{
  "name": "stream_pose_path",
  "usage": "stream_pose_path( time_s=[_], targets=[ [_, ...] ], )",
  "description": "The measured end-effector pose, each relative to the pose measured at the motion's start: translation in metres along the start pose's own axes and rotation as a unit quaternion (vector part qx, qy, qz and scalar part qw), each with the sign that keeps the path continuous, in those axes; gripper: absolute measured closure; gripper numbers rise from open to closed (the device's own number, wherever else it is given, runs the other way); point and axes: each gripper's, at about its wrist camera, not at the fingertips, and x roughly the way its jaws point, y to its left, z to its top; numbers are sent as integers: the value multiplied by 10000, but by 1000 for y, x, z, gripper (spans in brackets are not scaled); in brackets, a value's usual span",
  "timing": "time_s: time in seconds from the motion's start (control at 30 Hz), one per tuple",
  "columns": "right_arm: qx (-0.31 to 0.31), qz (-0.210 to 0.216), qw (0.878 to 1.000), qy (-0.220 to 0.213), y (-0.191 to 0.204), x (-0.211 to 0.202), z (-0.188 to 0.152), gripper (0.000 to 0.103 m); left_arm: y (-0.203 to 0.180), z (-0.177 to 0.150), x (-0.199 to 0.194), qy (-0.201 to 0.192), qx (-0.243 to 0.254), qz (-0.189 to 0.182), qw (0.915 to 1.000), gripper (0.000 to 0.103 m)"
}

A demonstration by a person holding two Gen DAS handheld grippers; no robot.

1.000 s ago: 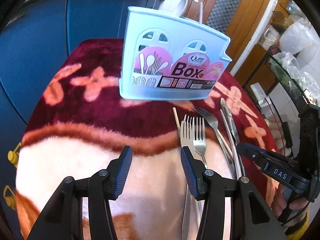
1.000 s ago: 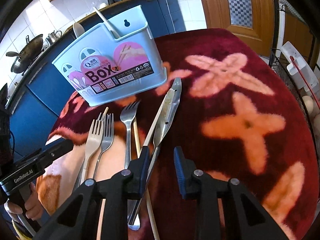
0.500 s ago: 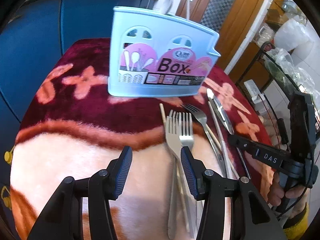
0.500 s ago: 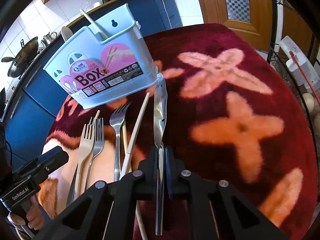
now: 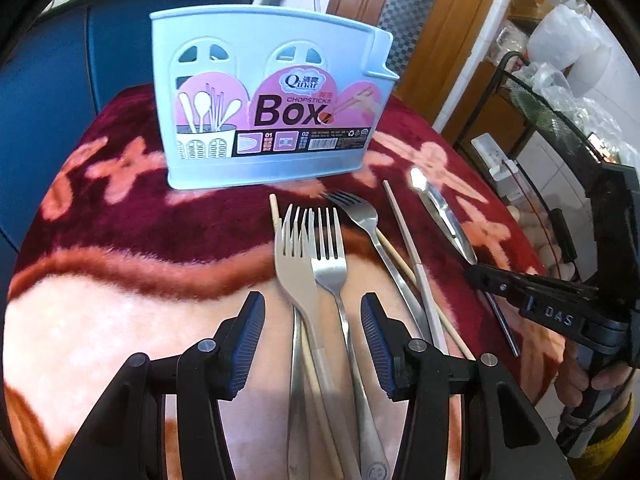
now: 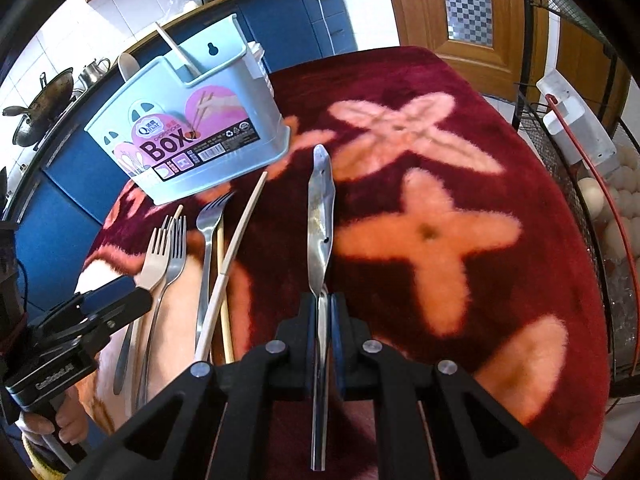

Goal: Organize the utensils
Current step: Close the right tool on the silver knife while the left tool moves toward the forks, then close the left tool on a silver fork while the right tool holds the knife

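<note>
- A spoon (image 6: 127, 65) and a chopstick (image 6: 176, 49) are held in the blue utensil box (image 6: 188, 136) at the worktop's (image 6: 520, 184) far edge.
- A knife (image 6: 320, 216) is clamped in the right gripper's (image 6: 321, 312) jaws, pointing boxward.
- The left gripper's (image 5: 313, 344) jaws are spread wide over two forks (image 5: 312, 256).

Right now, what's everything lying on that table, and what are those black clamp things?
Box: one, pale blue, standing at the cloth's far side, utensils already inside.
Forks: three, silver, lying before the box.
Chopsticks: about three, pale, lying among and under the forks.
Knife: one, silver, clamped in the right gripper.
Cloth: one, dark red with pink flowers, covering the table.
Left gripper: black, blue pads, open over two forks.
Right gripper: black, shut on the knife.
</note>
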Motion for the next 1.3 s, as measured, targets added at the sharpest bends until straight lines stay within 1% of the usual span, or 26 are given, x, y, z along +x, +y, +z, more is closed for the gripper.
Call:
stream_pose_path(
  time_s=[0.07,0.1,0.13,0.17,0.3,0.37,0.47,0.5,0.53,0.63,0.7,0.8,0.87,0.9,1.0,1.03,1.07,1.17,1.3],
  targets=[
    [10,35,10000,-8,-2,0,-1,93,0,0,5,41,-18,20,10000,69],
    [12,48,10000,-14,-3,0,-1,93,1,0,7,44,-37,18,10000,73],
    [12,64,10000,-22,-3,0,-2,93,3,0,8,7,-68,15,10000,80],
    [7,75,10000,-28,-4,0,-2,93,4,0,8,-3,-85,48,10000,84],
    [-12,86,10000,-44,-4,0,-3,93,10,-1,2,-118,-249,-112,9996,84],
    [-32,70,10000,-46,-3,0,-3,93,12,-1,-6,-224,-269,-103,9993,85],
    [-70,44,10000,-32,-2,0,-3,93,17,0,-16,-358,-281,63,9989,93],
    [-82,34,10000,-21,-2,0,-2,93,20,1,-18,-353,-281,129,9989,95],
    [-92,29,10000,-12,-2,0,-2,93,24,1,-19,-337,-301,214,9988,96],
    [-148,-2,9999,43,0,1,-1,93,38,0,-18,-254,-419,375,9981,96],
    [-187,-17,9998,99,1,1,1,93,47,-1,-14,-119,-518,397,9978,96],
    [-206,17,9996,182,1,0,3,92,56,-2,-13,15,-650,282,9975,96],
    [-188,41,9996,191,-1,-2,5,88,56,-1,-15,31,-642,215,9977,95],
    [-196,41,9996,175,-1,-3,7,86,55,1,-16,33,-610,187,9980,94],
    [-253,-22,9997,61,-1,-8,13,81,49,4,-17,48,-495,154,9986,81],
    [-277,-32,9996,34,-1,-9,15,80,46,6,-17,51,-452,152,9988,73],
    [-306,-53,9995,5,-1,-9,18,79,43,7,-16,52,-401,157,9991,69],
    [-335,-100,9994,12,-2,-6,24,79,31,9,-12,85,-141,233,9996,68],
    [-348,-102,9993,77,-6,0,29,79,16,8,-1,215,311,538,9978,68]
  ],
)
